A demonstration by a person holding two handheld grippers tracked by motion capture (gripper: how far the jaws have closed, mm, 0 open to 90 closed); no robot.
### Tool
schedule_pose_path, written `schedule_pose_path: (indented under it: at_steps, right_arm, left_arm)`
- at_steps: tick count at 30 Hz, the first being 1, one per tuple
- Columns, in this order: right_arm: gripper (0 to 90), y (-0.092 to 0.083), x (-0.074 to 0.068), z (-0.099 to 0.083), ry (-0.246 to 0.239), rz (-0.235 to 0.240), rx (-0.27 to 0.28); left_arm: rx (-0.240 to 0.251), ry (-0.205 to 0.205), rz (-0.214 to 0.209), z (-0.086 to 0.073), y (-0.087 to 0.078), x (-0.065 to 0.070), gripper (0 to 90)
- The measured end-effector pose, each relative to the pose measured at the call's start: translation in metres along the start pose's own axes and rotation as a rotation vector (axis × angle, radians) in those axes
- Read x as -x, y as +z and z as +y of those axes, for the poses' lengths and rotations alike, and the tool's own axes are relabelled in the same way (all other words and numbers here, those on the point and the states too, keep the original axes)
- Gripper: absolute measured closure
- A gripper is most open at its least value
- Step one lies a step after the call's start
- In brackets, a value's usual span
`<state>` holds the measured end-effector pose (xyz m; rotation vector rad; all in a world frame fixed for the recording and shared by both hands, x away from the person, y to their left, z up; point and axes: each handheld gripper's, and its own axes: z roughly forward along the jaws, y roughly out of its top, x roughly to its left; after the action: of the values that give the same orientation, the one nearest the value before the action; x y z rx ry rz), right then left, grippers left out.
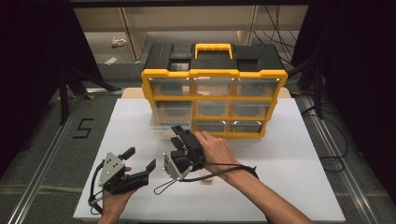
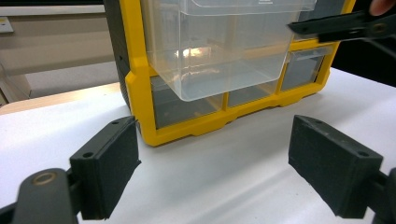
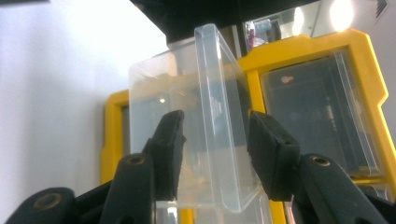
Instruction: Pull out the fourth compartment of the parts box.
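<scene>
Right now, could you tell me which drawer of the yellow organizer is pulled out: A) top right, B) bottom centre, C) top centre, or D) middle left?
D: the clear drawer juts from the middle row's left slot of the organizer, with the right gripper at its front lip, jaws apart.

Lab: black curtains [image 1: 28, 70], floor cables [image 1: 327, 140], marked table [image 1: 289, 154].

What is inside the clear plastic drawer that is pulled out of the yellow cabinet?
The clear plastic drawer looks empty: the yellow and black drawer cabinet shows through its walls. Its back part remains hidden inside the cabinet. The right gripper has its black jaws around the drawer's front lip.
</scene>
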<state>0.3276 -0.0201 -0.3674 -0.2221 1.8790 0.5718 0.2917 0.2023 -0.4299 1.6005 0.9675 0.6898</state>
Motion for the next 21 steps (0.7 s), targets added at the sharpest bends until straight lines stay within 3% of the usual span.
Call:
schedule_pose_path:
  at_steps: [7, 14, 17, 21]
  right_arm:
    - [44.0, -0.013, 0.006, -0.005, 0.166, 0.101, 0.037]
    - [40.7, -0.024, 0.013, -0.010, 0.325, 0.190, 0.084]
    - [40.1, -0.028, 0.014, -0.012, 0.382, 0.220, 0.096]
    - [38.4, -0.032, 0.014, -0.014, 0.419, 0.252, 0.104]
  left_arm:
    - [0.003, -0.005, 0.006, 0.000, 0.000, -0.001, 15.9]
    - [0.002, -0.003, 0.005, 0.000, 0.000, -0.001, 15.9]
    - [0.003, -0.004, 0.005, 0.000, 0.000, -0.001, 15.9]
    - [0.003, -0.002, 0.000, 0.000, 0.000, -0.001, 15.9]
